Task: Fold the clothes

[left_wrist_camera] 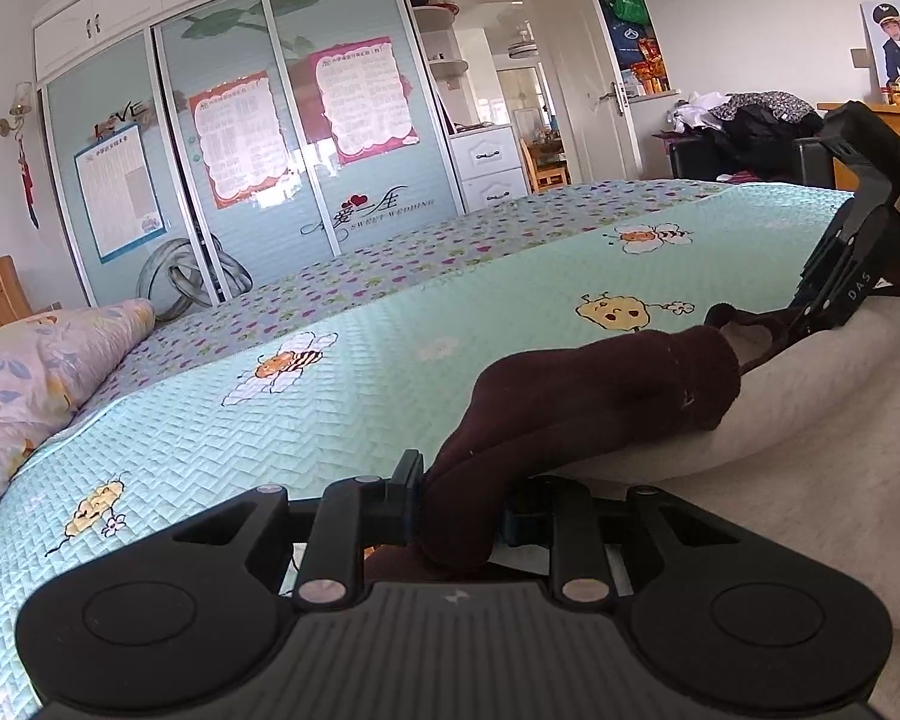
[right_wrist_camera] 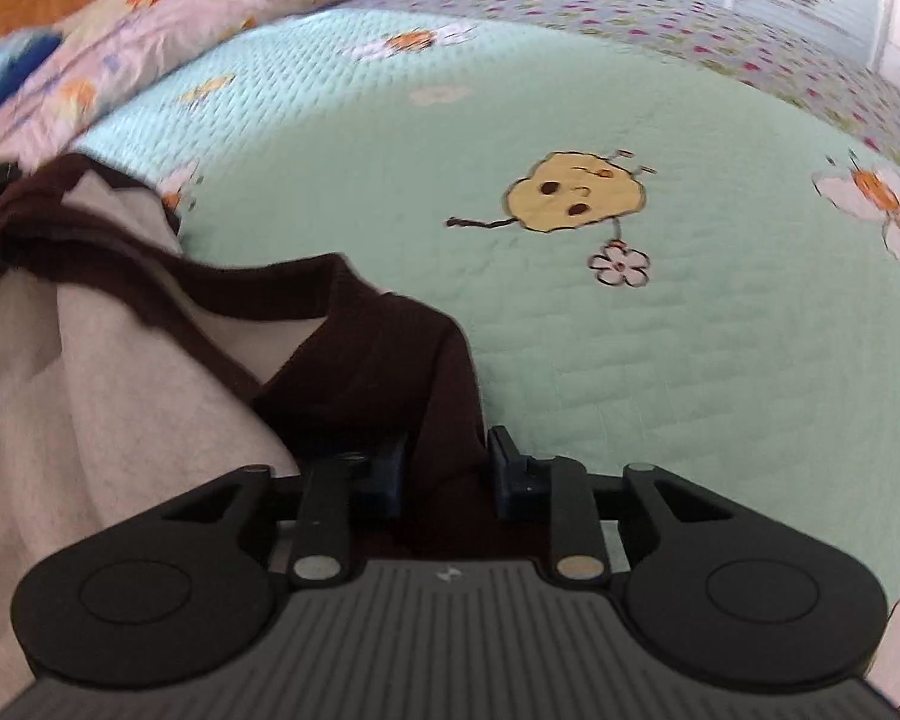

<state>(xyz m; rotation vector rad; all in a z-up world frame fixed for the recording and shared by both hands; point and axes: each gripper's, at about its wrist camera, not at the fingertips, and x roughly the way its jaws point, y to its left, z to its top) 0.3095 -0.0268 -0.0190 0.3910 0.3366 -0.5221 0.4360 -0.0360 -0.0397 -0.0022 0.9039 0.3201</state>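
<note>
A grey garment [left_wrist_camera: 780, 420] with dark brown trim [left_wrist_camera: 582, 384] lies bunched on the mint quilted bed cover [left_wrist_camera: 330, 396]. My left gripper [left_wrist_camera: 465, 510] is shut on a fold of the brown trim near the bottom of the left wrist view. The right gripper [left_wrist_camera: 804, 315] shows at that view's right edge, clamped on the brown collar edge. In the right wrist view my right gripper [right_wrist_camera: 447, 468] is shut on brown trim [right_wrist_camera: 384, 360], with the grey garment [right_wrist_camera: 90, 396] hanging to the left. The left gripper barely shows at that view's far left edge.
A floral pillow [left_wrist_camera: 36, 372] lies at the bed's head, also the pillow [right_wrist_camera: 150, 18] in the right wrist view. Sliding wardrobe doors [left_wrist_camera: 258, 138] stand beyond the bed. A chair piled with clothes [left_wrist_camera: 750, 120] and an open door [left_wrist_camera: 582, 78] are at the back right.
</note>
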